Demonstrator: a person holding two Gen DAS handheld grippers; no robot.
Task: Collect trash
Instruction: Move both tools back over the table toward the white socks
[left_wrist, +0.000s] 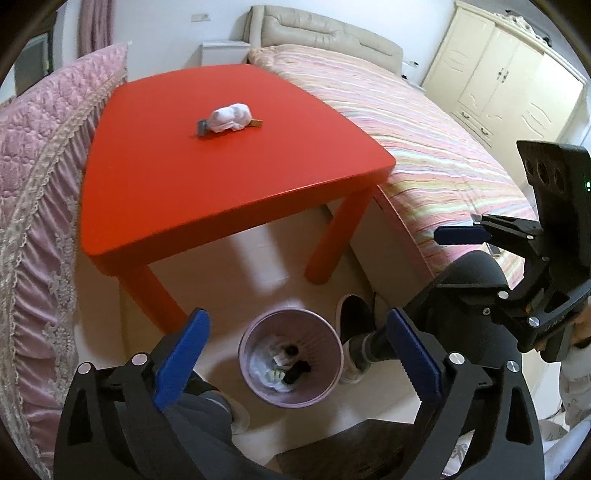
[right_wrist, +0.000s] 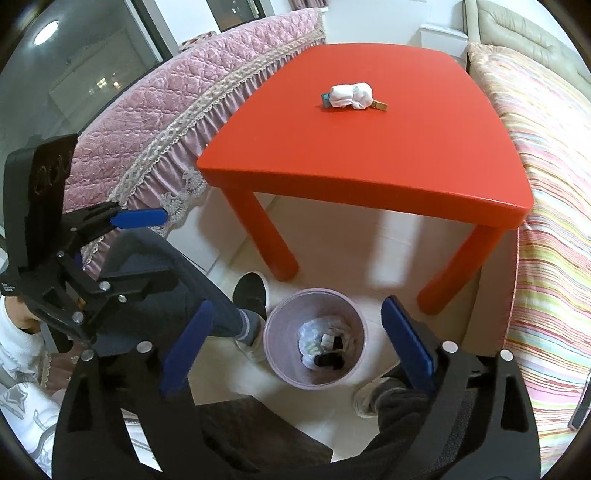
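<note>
Home bedroom, striped bed (left_wrist: 406, 129), padded headboard (left_wrist: 325, 37), cream wardrobe (left_wrist: 509, 74), nightstand (left_wrist: 223, 51)

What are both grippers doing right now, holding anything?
Left gripper: open, jaws wide apart, holding nothing.
Right gripper: open, jaws wide apart, holding nothing.

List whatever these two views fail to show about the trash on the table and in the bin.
- Small teal item and tan item on the red table: mostly covered by the crumpled white wad, too small to identify in either view.
- Contents of the pink trash bin: jumbled white and dark scraps, unidentifiable; lower layers hidden.
- Both tongs, left and right, are open, empty.
</note>
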